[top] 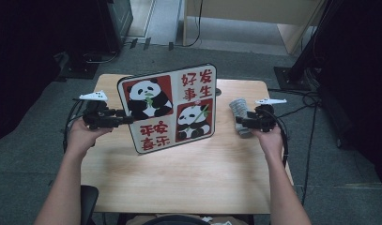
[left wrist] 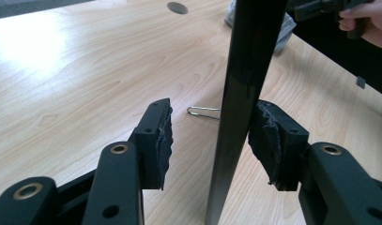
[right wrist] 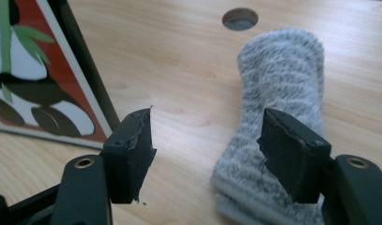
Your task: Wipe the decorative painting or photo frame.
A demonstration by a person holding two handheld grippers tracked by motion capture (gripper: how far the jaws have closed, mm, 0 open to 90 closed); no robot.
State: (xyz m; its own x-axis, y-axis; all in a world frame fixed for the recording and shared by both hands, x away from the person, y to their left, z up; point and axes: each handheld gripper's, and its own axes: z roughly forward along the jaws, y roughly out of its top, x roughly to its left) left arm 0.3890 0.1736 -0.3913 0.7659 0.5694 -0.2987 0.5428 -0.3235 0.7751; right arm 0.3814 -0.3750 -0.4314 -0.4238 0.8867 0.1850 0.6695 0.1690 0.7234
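Left gripper (left wrist: 210,140) fingers apart astride panda board (top: 169,108) edge — right gripper (right wrist: 217,154) fingers apart over grey sock (right wrist: 278,93).

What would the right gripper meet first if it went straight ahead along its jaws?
Most likely the grey sock: it lies on the table just past the open right gripper, partly between the jaws. The panda board stands off to one side.

Glossy panda board (top: 169,109); fuzzy knit sock (right wrist: 278,93); wood-grain table (top: 188,173).
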